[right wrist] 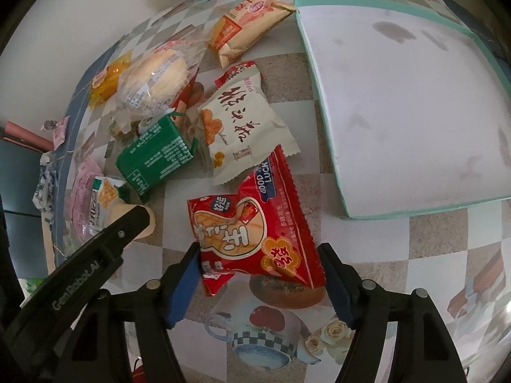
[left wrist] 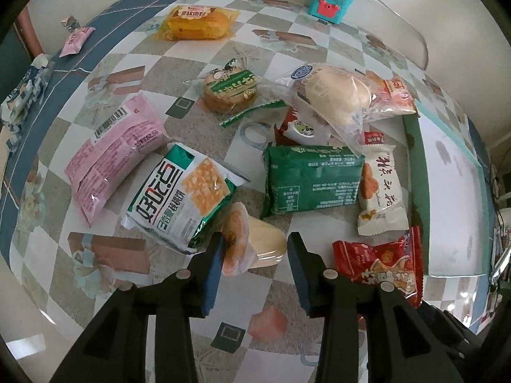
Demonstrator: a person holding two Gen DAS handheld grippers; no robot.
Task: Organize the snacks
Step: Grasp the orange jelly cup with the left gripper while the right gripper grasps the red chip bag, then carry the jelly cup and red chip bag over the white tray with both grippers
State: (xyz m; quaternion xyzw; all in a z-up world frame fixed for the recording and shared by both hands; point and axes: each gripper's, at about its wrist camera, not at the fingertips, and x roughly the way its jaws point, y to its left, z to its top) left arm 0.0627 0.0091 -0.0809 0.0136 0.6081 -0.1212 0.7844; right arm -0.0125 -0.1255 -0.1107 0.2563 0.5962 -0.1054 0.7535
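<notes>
One bench (right wrist: 399,255) carries everything, and the one white tray (right wrist: 399,95) with its teal rim lies empty on it, just beyond the snacks. That is the likely home for them.

The main risk sits with the right tongs (right wrist: 258,252). They are clenched on the red peanut packet (right wrist: 255,223), which is wide, slick and pinched only by its edges, so it could buckle or slide out on the way to the tray. Its far corner also lies against the cream packet (right wrist: 246,127), which a lift may drag along.

The left tongs (left wrist: 255,239) stand released around the pale cake pack (left wrist: 268,244), with one pad against its wrapper and the other clear of it. Closing off-centre would likely squash the soft cake or catch the cracker bag (left wrist: 182,198) beside it.

By count: two tongs, one teal toy box (left wrist: 330,0), and roughly thirteen packets, each different.
</notes>
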